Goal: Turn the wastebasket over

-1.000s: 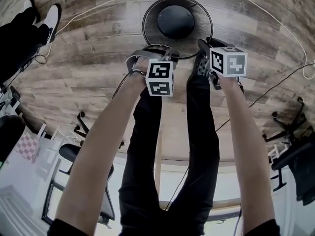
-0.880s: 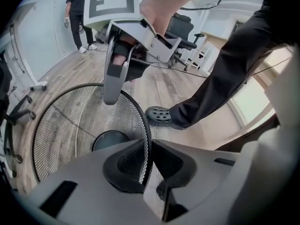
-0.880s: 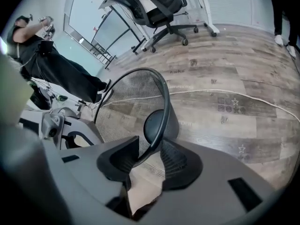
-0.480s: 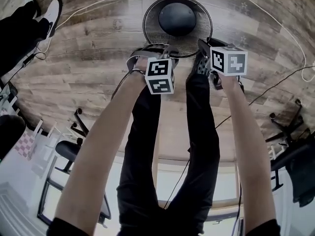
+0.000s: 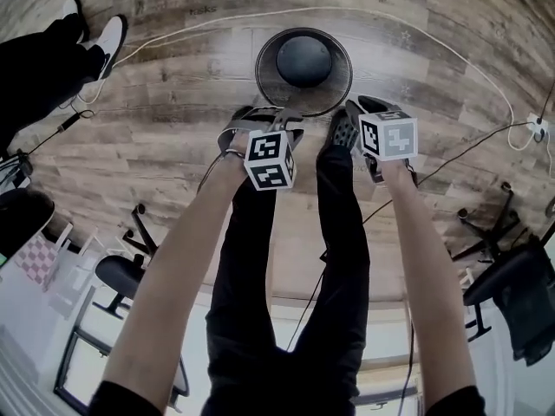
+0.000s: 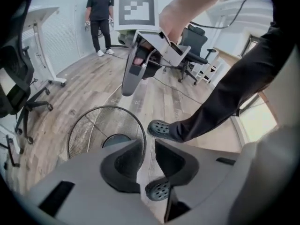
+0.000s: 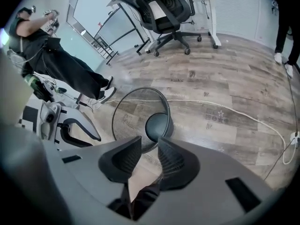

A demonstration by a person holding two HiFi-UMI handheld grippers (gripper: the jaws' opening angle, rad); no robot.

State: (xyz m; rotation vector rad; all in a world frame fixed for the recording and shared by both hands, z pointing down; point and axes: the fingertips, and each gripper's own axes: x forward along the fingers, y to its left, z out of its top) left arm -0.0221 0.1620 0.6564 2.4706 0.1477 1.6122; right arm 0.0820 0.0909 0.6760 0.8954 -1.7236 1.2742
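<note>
The wastebasket (image 5: 269, 85) is a round wire-mesh bin with a dark solid bottom. It stands on the wood floor with its mouth up. In the left gripper view the wastebasket (image 6: 86, 130) lies below and left of my jaws. In the right gripper view the wastebasket (image 7: 126, 114) lies just beyond them. My left gripper (image 5: 264, 113) hangs above the near rim, its jaws opening with nothing between them. My right gripper (image 5: 373, 105) hangs over the right side of the rim, clear of it, its jaws closing on nothing. The right gripper (image 6: 131, 81) also shows high in the left gripper view.
My own grey clog (image 6: 161, 129) stands right beside the bin. A white cable (image 5: 434, 37) loops across the floor behind it. Another person's feet (image 5: 95, 37) are at the far left. Office chairs (image 5: 512, 293) and desk frames stand around the edges.
Both grippers have risen from the bin's rim, which now looks smaller and farther below. The bin itself stays where it stood, mouth up.
</note>
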